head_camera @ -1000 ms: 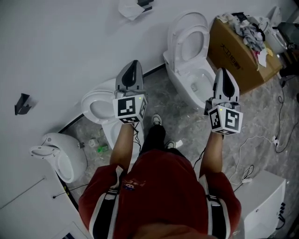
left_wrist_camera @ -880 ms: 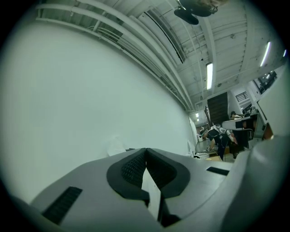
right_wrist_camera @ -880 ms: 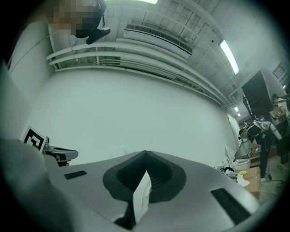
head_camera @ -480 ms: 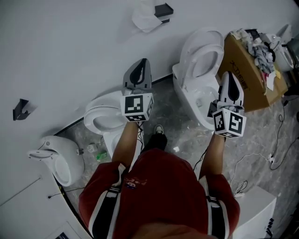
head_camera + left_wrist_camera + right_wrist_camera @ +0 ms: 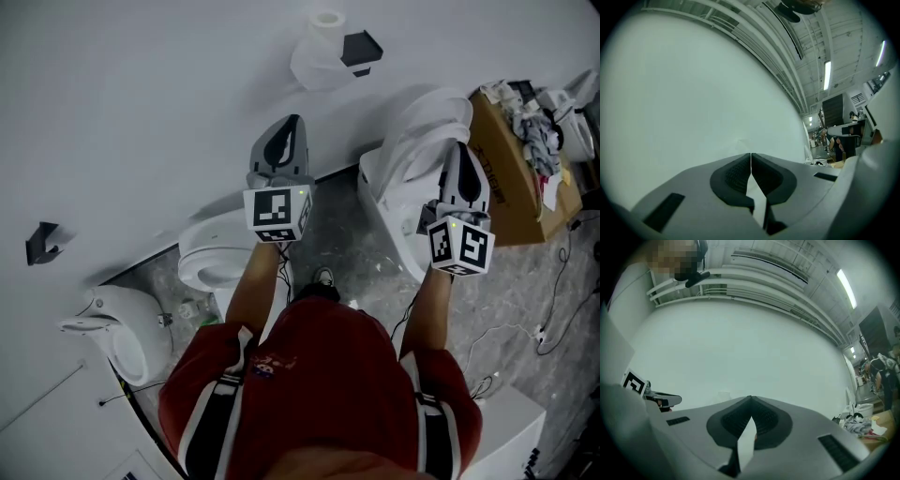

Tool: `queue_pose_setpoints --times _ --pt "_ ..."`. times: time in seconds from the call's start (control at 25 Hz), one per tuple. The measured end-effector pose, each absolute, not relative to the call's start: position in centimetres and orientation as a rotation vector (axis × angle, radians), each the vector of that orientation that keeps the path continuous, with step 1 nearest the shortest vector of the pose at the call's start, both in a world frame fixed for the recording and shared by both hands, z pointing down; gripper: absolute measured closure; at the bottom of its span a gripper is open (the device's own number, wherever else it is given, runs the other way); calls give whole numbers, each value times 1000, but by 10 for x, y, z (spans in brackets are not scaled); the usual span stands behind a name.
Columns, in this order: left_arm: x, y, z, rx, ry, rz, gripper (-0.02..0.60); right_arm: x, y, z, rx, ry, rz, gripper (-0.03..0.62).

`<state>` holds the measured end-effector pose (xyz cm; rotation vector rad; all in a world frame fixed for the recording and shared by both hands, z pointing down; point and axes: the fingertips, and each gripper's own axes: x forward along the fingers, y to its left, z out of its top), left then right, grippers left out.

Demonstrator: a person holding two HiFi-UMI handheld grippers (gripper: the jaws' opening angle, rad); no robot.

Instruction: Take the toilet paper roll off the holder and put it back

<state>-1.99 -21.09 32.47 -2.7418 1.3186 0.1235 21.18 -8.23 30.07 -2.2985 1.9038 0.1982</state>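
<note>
Clear wall ahead, crowded floor below

Bare white wall (image 5: 141, 112) lies open between the left gripper (image 5: 292, 122) and the toilet paper roll (image 5: 323, 56) on its black holder (image 5: 362, 47). Lower down, a low toilet (image 5: 216, 255) and a toilet with raised lid (image 5: 414, 141) flank a narrow strip of floor (image 5: 342, 220). A cardboard box (image 5: 516, 173) blocks the right side.

Toilet (image 5: 412, 141) (partly) behind right tongs (image 5: 462, 148)

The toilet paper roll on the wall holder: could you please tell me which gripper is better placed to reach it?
Left, probably: the left gripper is nearer the toilet paper roll on its holder; the right gripper lies farther aside, over a toilet. Both are shut and empty.
</note>
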Motion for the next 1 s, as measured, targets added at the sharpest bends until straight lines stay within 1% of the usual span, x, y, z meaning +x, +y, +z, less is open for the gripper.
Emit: queue_pose_setpoints --times 0.36,0.8,0.92,1.0 --pt "-11 -262 325 -2760 1290 125 560 209 -135 305 -2302 1911 192 585" --pt "13 -306 320 -2696 1347 108 555 229 -207 303 -2175 1996 206 585" --pt "26 -320 317 -2679 1367 88 534 238 -234 300 -2118 2025 194 585" --pt "35 -329 316 -2665 1375 71 506 244 -253 299 -2084 2046 188 585"
